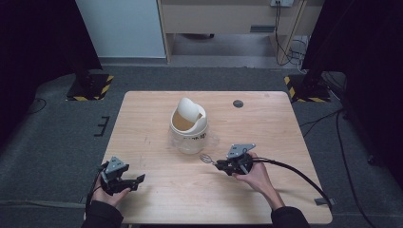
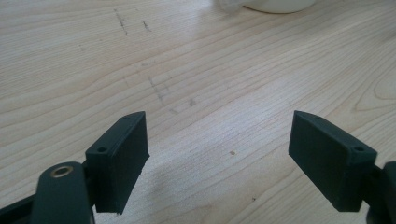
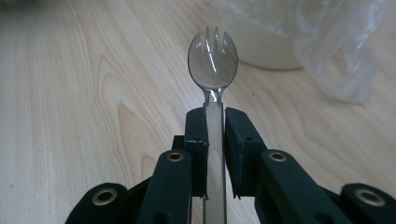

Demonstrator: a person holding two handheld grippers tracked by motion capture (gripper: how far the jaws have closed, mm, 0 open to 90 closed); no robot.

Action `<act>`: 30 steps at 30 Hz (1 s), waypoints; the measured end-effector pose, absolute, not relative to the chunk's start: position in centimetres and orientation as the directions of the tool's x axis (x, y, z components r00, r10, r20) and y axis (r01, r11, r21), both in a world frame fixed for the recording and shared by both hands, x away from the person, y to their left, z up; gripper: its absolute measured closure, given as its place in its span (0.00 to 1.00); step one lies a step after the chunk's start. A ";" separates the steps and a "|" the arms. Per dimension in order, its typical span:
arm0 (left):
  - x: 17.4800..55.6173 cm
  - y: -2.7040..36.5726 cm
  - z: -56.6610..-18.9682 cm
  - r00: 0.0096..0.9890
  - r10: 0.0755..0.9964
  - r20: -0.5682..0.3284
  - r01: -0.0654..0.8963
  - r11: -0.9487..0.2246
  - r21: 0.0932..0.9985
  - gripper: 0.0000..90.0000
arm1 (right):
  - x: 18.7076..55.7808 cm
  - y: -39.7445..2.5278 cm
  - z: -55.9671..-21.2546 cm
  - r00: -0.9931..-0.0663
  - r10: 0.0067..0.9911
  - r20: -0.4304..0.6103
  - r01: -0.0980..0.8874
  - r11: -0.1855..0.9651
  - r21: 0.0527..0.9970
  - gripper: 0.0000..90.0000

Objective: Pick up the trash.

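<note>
Right tool [image 3: 215, 140], lower centre of right gripper view: jaws clamped on handle of clear plastic spork [image 3: 213, 60], head w/ short tines pointing up-frame, above the counter [image 3: 70, 93]. In high view the right tool [image 1: 223, 165] sits lower right of centre, spork [image 1: 206, 158] sticking out toward the white cup [image 1: 189, 127] at mid-frame, near it but apart. Clear plastic wrap [image 3: 336, 42] beside cup, upper right. Left tool [image 1: 135, 180], lower left in high view: jaws apart, nothing between, just over bare wood.
</note>
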State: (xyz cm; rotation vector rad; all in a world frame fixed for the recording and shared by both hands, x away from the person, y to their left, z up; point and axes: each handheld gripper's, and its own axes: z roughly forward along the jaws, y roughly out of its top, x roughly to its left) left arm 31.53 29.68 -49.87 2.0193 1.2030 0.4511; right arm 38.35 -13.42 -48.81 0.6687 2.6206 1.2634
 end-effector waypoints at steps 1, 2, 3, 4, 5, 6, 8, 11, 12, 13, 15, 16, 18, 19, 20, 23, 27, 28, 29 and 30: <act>31.5 29.7 -49.8 0.502 0.862 -0.067 0.606 -0.296 0.738 0.22 | 38.3 -13.6 -48.6 -0.887 0.459 0.051 0.323 0.537 0.779 0.89; 31.5 29.7 -49.8 0.503 0.862 -0.068 0.606 -0.295 0.739 0.22 | 38.2 -13.8 -48.2 -0.886 0.461 0.049 0.317 0.525 0.790 0.89; 31.5 29.6 -49.8 0.504 0.861 -0.068 0.605 -0.295 0.739 0.22 | 38.2 -14.0 -47.9 -0.884 0.465 0.048 0.313 0.513 0.799 0.89; 31.5 29.6 -49.8 0.504 0.861 -0.067 0.604 -0.296 0.740 0.22 | 38.1 -14.2 -47.5 -0.882 0.469 0.049 0.311 0.501 0.808 0.89; 31.5 29.6 -49.8 0.506 0.860 -0.067 0.603 -0.297 0.740 0.22 | 38.1 -14.5 -47.2 -0.879 0.474 0.048 0.307 0.487 0.818 0.89; 31.5 29.6 -49.8 0.506 0.859 -0.069 0.602 -0.295 0.742 0.22 | 38.0 -14.7 -46.8 -0.877 0.478 0.050 0.305 0.474 0.826 0.89; 31.5 29.6 -49.8 0.508 0.858 -0.070 0.600 -0.294 0.744 0.22 | 37.9 -15.2 -46.2 -0.871 0.489 0.051 0.299 0.446 0.844 0.89; 31.4 29.6 -49.8 0.508 0.858 -0.080 0.599 -0.284 0.749 0.22 | 37.7 -15.8 -45.3 -0.863 0.501 0.061 0.293 0.399 0.869 0.89; 31.4 29.5 -49.7 0.510 0.857 -0.082 0.598 -0.283 0.750 0.22 | 37.7 -16.0 -45.0 -0.861 0.504 0.065 0.291 0.383 0.877 0.89; 31.4 29.5 -49.7 0.512 0.855 -0.084 0.597 -0.284 0.750 0.22 | 37.6 -16.2 -44.7 -0.859 0.507 0.064 0.285 0.372 0.883 0.89; 31.3 29.4 -49.6 0.516 0.852 -0.090 0.591 -0.278 0.757 0.22 | 37.6 -16.5 -44.0 -0.855 0.514 0.066 0.275 0.342 0.899 0.89; 31.3 29.4 -49.5 0.520 0.850 -0.089 0.587 -0.280 0.759 0.22 | 37.5 -16.7 -43.7 -0.852 0.519 0.066 0.270 0.328 0.906 0.89; 31.3 29.3 -49.3 0.519 0.849 -0.096 0.580 -0.268 0.769 0.22 | 37.4 -17.0 -43.2 -0.848 0.526 0.063 0.255 0.301 0.919 0.89; 31.3 29.3 -49.2 0.521 0.848 -0.098 0.577 -0.265 0.773 0.23 | 37.3 -17.2 -42.9 -0.847 0.529 0.062 0.247 0.288 0.925 0.89; 31.2 29.2 -49.1 0.521 0.847 -0.103 0.573 -0.258 0.778 0.23 | 37.2 -17.4 -42.6 -0.845 0.531 0.062 0.241 0.275 0.931 0.89; 31.1 29.0 -48.7 0.528 0.843 -0.104 0.556 -0.251 0.792 0.23 | 37.0 -18.0 -41.7 -0.839 0.539 0.067 0.222 0.229 0.948 0.89; 31.1 28.8 -48.2 0.536 0.837 -0.108 0.537 -0.239 0.809 0.23 | 36.8 -18.7 -40.7 -0.833 0.550 0.063 0.200 0.192 0.961 0.89; 31.1 28.7 -48.0 0.534 0.839 -0.108 0.533 -0.235 0.812 0.23 | 36.7 -18.8 -40.5 -0.833 0.550 0.061 0.195 0.188 0.963 0.89; 31.1 28.7 -47.8 0.531 0.840 -0.113 0.531 -0.226 0.817 0.23 | 36.6 -19.0 -40.3 -0.833 0.550 0.060 0.188 0.179 0.966 0.89; 31.1 28.7 -47.6 0.528 0.840 -0.121 0.528 -0.213 0.822 0.24 | 36.6 -19.0 -40.1 -0.832 0.552 0.058 0.183 0.174 0.968 0.89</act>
